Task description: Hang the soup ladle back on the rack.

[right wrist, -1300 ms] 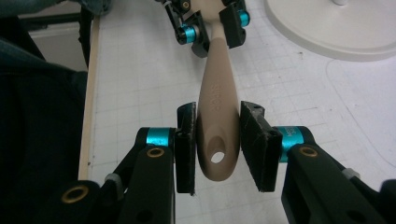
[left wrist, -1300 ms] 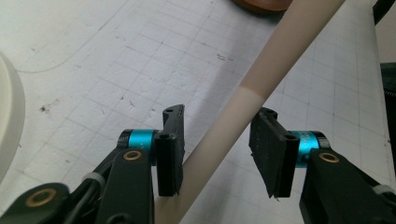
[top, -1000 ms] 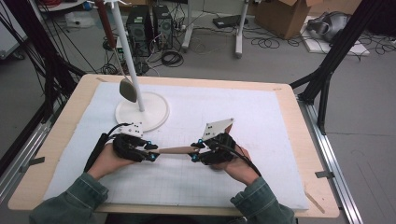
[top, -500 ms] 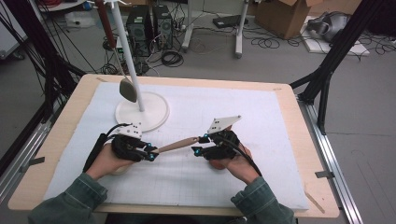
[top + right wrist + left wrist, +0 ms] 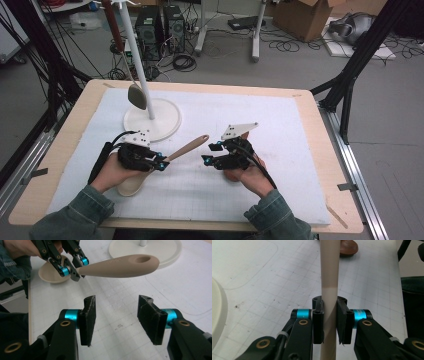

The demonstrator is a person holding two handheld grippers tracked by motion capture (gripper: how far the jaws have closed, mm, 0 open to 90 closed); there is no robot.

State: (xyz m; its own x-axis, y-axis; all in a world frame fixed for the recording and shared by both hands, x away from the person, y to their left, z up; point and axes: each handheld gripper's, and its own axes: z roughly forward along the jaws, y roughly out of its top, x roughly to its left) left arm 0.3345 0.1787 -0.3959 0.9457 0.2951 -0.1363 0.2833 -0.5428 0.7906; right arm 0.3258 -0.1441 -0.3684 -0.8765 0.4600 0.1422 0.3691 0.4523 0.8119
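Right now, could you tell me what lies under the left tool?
The left tool grips a beige spoon's handle; its bowl rests on the white mat, partly hidden beneath the hand.

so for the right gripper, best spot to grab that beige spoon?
Judging by its pose: the free handle end with the hanging hole. The left gripper is clamped on the spoon near the bowel-side neck, handle slanting up toward the open right gripper. Come from the right, fingers across the handle's narrow width.
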